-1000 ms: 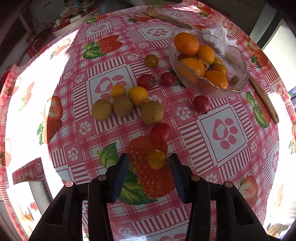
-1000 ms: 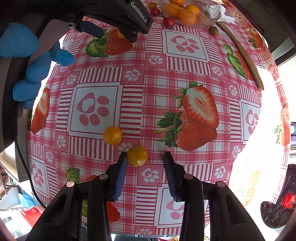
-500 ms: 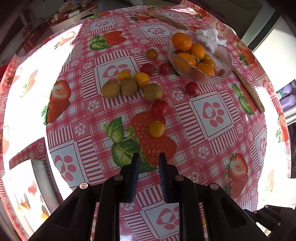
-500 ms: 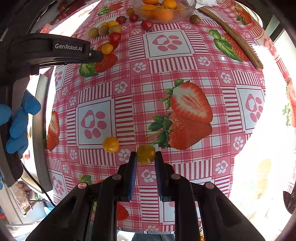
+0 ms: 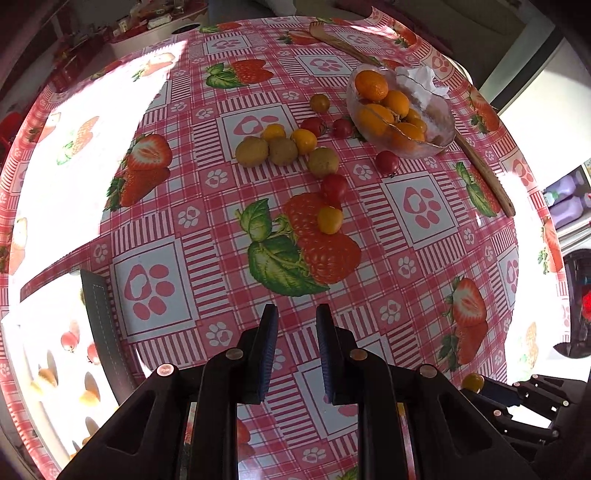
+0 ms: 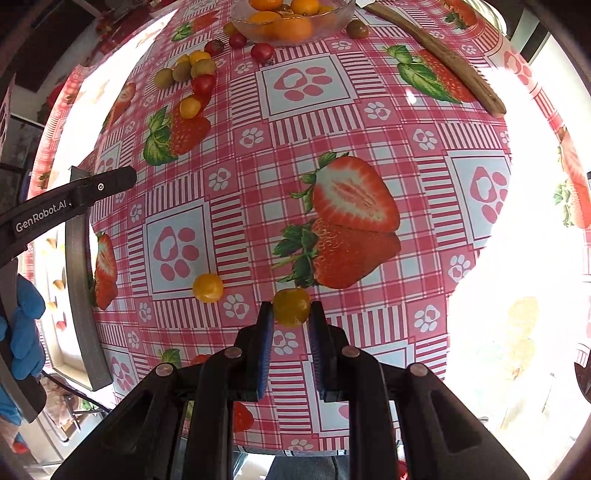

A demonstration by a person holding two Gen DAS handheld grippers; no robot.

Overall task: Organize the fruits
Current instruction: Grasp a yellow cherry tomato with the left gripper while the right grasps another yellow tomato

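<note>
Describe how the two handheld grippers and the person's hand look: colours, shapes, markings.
Both the left gripper and the right gripper are black plastic with angular, cut-out bodies, round silver rivets and two flat fingers lined with blue pads. The left gripper's side bears white "GenRobot.AI" lettering. The hand wears a blue glove. No cables show.

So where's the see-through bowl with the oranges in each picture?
Left wrist view: the glass bowl sits upper right, holding oranges.
Right wrist view: the same glass bowl is at the top edge, middle, partly cut off.
Shared landmark: the long wooden stick lies just right of the bowl in both views.
</note>
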